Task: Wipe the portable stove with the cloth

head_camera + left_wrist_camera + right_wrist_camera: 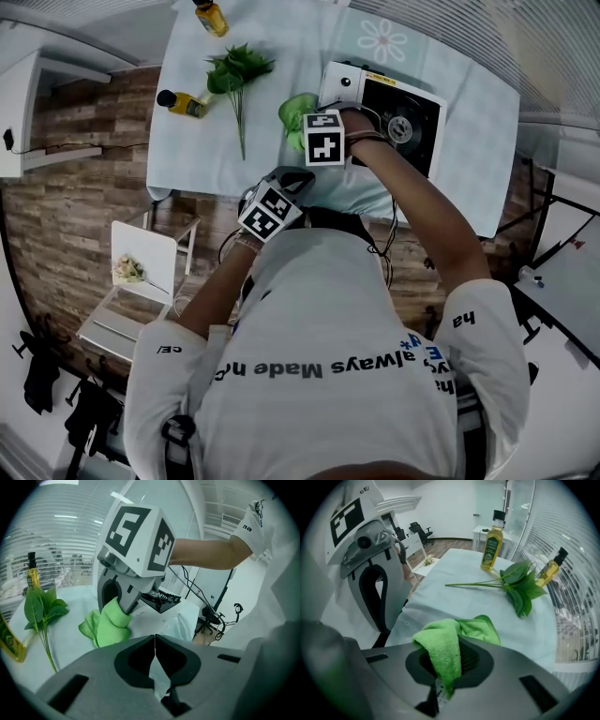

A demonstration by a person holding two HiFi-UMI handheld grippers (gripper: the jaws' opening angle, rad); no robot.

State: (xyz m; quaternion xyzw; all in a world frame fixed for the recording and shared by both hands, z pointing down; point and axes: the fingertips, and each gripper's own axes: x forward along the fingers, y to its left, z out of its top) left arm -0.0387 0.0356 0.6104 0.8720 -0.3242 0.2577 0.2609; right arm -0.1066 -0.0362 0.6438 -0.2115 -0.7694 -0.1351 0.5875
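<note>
Pale, cloth-covered worktop (272, 150) fills the top of the head view, and on its right half sits the white portable stove with a black burner top (405, 114). Its long side runs across in front of us, slightly skewed.

Our right tongs (443, 670) are clamped on a fold of the green microfibre cloth (446, 651). The rest of the cloth bunches down onto the worktop just beside the stove's white left end. Whether it touches the casing we cannot tell. From there the stove lies to our right and a little further away, so we judge that the wipe calls for a sweep rightward along that long side.

Our left tongs (154, 652) are pressed together with nothing between them. They are held back at the worktop's near edge, well short of the stove, which leaves the right hand the nearer one. A leafy green sprig (234, 80) lies off to the left, away from that path.
</note>
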